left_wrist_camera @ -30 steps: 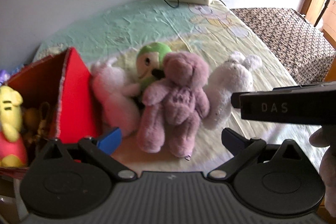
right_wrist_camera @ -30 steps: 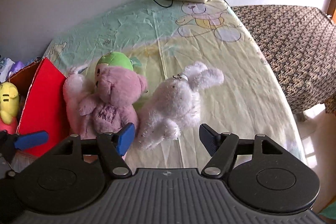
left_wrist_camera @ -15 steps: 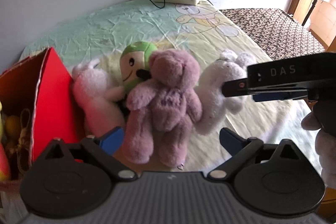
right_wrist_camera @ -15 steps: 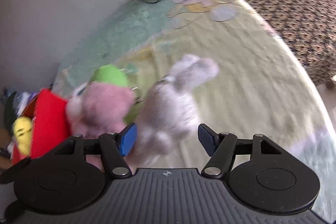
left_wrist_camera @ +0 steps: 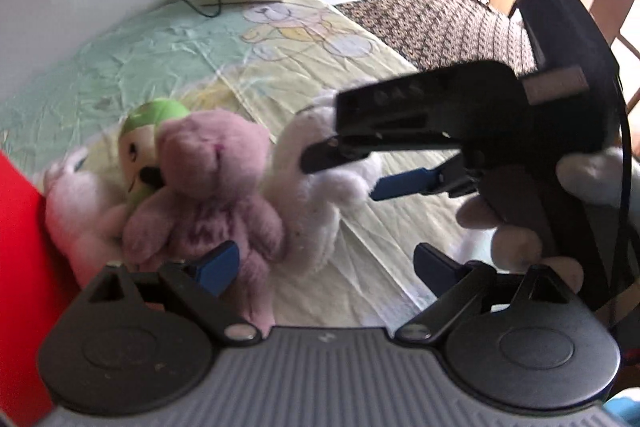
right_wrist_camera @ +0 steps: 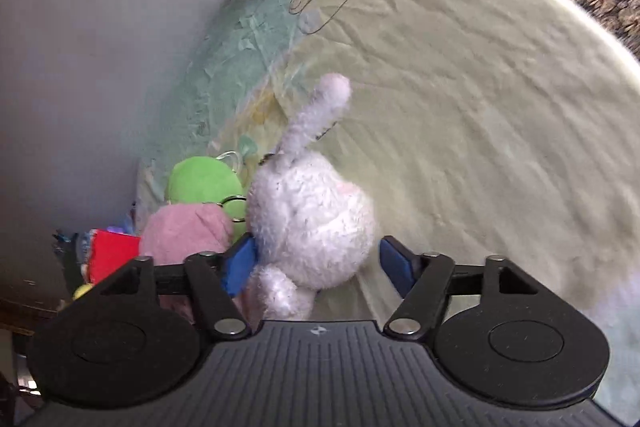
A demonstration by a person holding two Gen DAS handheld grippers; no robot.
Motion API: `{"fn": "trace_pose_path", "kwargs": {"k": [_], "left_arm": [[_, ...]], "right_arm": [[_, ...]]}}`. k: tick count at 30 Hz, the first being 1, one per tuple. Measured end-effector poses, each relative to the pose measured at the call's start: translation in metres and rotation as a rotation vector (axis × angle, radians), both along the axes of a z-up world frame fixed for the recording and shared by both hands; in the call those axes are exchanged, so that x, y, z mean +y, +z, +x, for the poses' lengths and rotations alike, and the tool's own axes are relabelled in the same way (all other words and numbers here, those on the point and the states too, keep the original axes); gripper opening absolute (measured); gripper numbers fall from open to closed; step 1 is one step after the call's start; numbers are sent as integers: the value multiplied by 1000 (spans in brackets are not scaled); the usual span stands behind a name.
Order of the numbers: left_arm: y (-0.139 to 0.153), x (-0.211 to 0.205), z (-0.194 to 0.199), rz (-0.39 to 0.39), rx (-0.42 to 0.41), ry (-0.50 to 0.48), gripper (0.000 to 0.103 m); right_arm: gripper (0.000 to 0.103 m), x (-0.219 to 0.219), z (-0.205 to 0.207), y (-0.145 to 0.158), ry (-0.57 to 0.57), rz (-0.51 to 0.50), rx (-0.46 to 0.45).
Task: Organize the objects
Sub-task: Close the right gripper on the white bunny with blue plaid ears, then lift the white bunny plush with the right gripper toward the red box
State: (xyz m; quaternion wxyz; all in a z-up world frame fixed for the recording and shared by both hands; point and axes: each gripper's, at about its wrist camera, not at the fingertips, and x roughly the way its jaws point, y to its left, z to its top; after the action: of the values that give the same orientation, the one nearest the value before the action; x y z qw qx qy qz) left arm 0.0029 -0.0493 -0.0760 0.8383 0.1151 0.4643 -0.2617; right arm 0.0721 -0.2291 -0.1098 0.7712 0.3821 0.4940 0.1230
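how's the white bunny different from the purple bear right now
The white bunny is white with one long ear sticking up; the purple bear is mauve with short round ears. The bunny sits between the open fingers of the right gripper, while the bear is not inside either gripper's span and leans against the green-headed plush. Both are small, fuzzy plush toys lying on the printed sheet.

The red box is cut off by the left edge. The purple bear hides most of the green-headed toy. The right gripper is blurred.
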Motion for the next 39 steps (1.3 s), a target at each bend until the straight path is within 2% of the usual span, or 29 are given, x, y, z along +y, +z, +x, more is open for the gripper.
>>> {"fn": "trace_pose_path", "kwargs": {"k": [4,8,14,16,20,25,27,31,33,39], "left_arm": [[-2,-2,5,1,-1,-13,90],[-2,-5,5,2,-12,-39,87],[-3,-10,2,-12,5,-78,87],[-2,-10,-4,-27,13,-103,87],[1,-10,-21,-60,26,-159,87],[3,-12,-27,-82,15,-177,88],[2,-10,-24,-80,12,-161,88],[-1,-6,-17,-62,-5,-121,79],[-3,-3,-11,-62,-1,-97,75],[-19,8,9,-79,78,-32,57]], "right_arm": [[54,-2,4,4,35,2,-10],[53,-11,-3,11,61,-4,-22],[53,-32,-24,29,112,-119,-7],[53,-35,-32,38,137,-186,8],[55,-21,-40,54,199,-352,-10],[61,5,-35,54,229,-416,-30],[61,11,-26,49,229,-385,-23],[61,13,-16,36,228,-207,12],[61,14,-14,31,229,-153,18],[62,11,-20,34,290,-44,-66]]}}
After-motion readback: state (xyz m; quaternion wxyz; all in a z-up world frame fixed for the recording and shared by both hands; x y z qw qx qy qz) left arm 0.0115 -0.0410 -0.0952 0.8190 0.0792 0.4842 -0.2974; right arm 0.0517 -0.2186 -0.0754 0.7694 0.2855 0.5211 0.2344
